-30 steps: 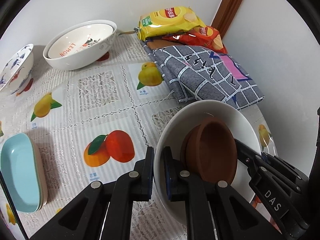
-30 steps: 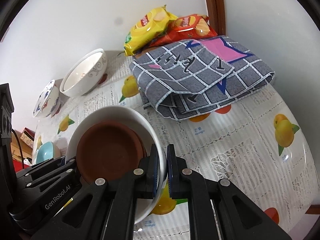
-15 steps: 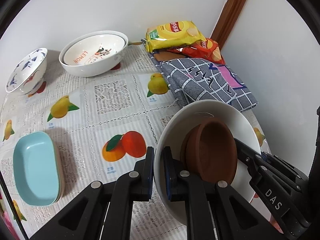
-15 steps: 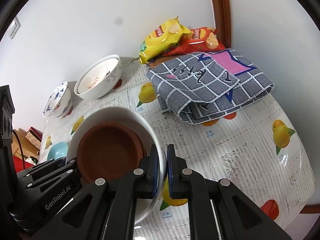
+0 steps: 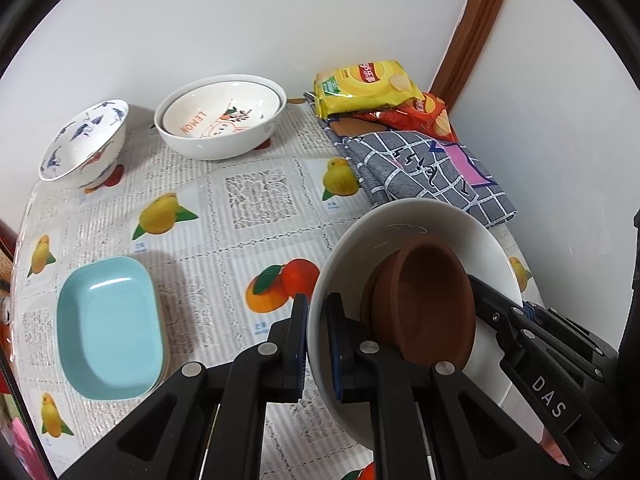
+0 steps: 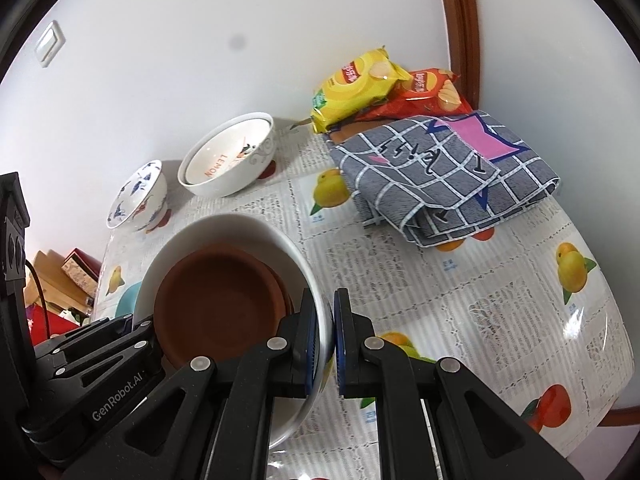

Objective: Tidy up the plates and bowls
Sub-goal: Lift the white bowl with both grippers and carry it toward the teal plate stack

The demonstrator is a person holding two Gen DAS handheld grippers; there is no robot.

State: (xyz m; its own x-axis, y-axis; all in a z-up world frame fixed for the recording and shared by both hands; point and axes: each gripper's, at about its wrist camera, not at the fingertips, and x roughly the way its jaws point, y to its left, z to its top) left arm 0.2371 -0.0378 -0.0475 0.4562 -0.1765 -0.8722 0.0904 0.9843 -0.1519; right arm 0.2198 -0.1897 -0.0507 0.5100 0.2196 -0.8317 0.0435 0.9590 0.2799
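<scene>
Left wrist view: left gripper (image 5: pixel 318 334) clamps the white bowl (image 5: pixel 404 228) rim, above the tablecloth (image 5: pixel 256 200); brown dishes (image 5: pixel 424 300) sit inside.
Right wrist view: right gripper (image 6: pixel 326 338) clamps the opposite rim.

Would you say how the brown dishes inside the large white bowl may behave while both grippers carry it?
The brown dishes lie loose and tilted in the large white bowl, so they may slide. The glazed rim looks slippery; left gripper and right gripper pinch only edges.

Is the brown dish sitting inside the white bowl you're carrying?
Yes, the brown dish lies inside the white bowl, whose rim is pinched on opposite sides by the right gripper and the left gripper.
</scene>
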